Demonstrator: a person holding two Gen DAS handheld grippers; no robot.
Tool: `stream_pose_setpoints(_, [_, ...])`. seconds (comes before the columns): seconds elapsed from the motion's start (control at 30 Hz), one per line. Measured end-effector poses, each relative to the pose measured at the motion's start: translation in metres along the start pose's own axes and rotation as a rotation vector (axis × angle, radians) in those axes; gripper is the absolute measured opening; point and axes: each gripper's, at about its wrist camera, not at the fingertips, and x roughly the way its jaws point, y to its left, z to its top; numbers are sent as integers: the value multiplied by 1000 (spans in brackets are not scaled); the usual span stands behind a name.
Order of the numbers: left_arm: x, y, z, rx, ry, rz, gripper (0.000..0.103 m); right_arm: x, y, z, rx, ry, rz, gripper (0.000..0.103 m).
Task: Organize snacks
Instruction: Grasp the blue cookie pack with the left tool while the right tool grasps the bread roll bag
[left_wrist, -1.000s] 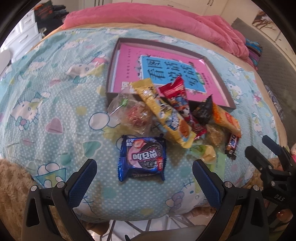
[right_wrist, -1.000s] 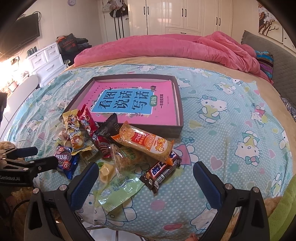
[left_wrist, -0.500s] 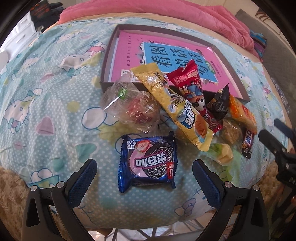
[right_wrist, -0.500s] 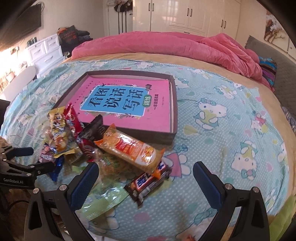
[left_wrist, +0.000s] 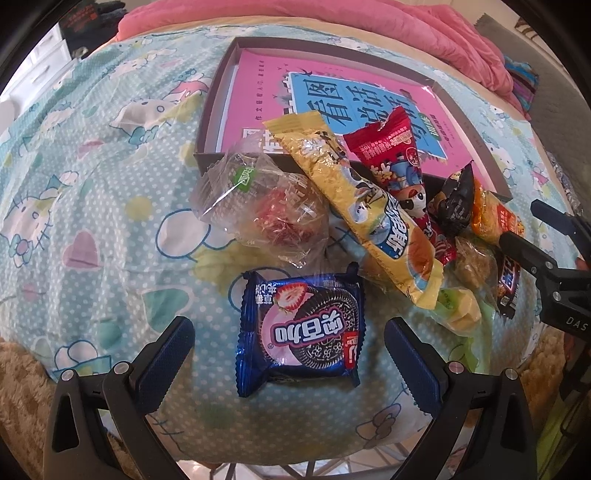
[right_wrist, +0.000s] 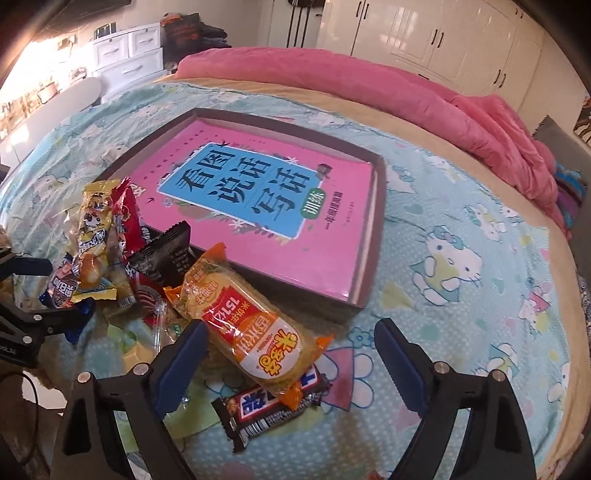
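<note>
Both grippers sit lower and closer to the snack pile than a second ago. Brown tray (right_wrist: 369, 236) at 12 o'clock holds only a pink book (right_wrist: 258, 206). Left gripper (left_wrist: 288, 350) open, straddling the blue cookie pack (left_wrist: 299, 332). Right gripper (right_wrist: 291, 347) closing around the orange cracker pack (right_wrist: 251, 325), pads not yet pressing.

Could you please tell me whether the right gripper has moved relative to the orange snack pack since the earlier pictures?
Yes. The right gripper has come down and in: the orange snack pack now lies between its closing fingers, beside the tray.
</note>
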Motion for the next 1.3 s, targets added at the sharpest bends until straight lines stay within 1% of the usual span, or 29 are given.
stream_pose_setpoints(0.13, [5,2,2,-4,10,0,102,5,2,6,-8,5,55,85])
stream_pose_setpoints(0.2, [7,2,3,-10,5,-1,98,9,3,8,-21,12,81,82])
stream_pose_setpoints(0.23, [9,1,5,-10,4,0,95,11,4,9,-27,16,96,78])
stream_pose_setpoints(0.33, [11,4,5,-23,4,-4,94,16,6,12,-39,17,123,74])
stream_pose_setpoints(0.37, [12,4,6,-24,2,-1,90,18,5,13,-41,17,136,73])
stream_pose_setpoints(0.43, [14,4,7,-8,-2,19,83,19,4,14,-37,16,166,67])
stream_pose_setpoints(0.47, [16,3,8,4,-1,32,81,20,4,14,-37,14,177,65])
stream_pose_setpoints(0.5, [16,3,8,8,0,34,81,19,5,14,-39,13,184,53])
stream_pose_setpoints(0.53, [17,3,10,13,1,36,78,20,5,13,-42,17,198,49])
stream_pose_setpoints(0.57, [17,3,10,17,0,35,74,21,5,13,-41,16,204,48])
stream_pose_setpoints(0.6, [17,3,11,18,-2,34,71,21,5,13,-40,15,209,44])
stream_pose_setpoints(0.67, [16,4,13,17,-4,25,62,21,4,12,-40,14,213,42])
stream_pose_setpoints(0.9, [14,5,19,16,-4,10,59,23,4,8,-57,34,214,44])
stream_pose_setpoints(1.0, [14,6,19,17,-5,7,58,28,3,8,-40,50,217,44])
stream_pose_setpoints(1.07, [11,8,16,18,-7,3,56,32,1,7,-30,57,202,44])
stream_pose_setpoints(1.1, [8,10,12,17,-8,0,55,34,0,7,-25,62,191,40])
stream_pose_setpoints(1.13, [5,7,8,18,-9,-2,54,35,-1,6,-20,68,178,21])
stream_pose_setpoints(1.2, [3,6,7,17,-11,-7,54,40,-3,4,-14,108,189,22])
stream_pose_setpoints(1.3, [-6,10,4,4,-22,-32,54,33,-5,2,-4,83,188,22])
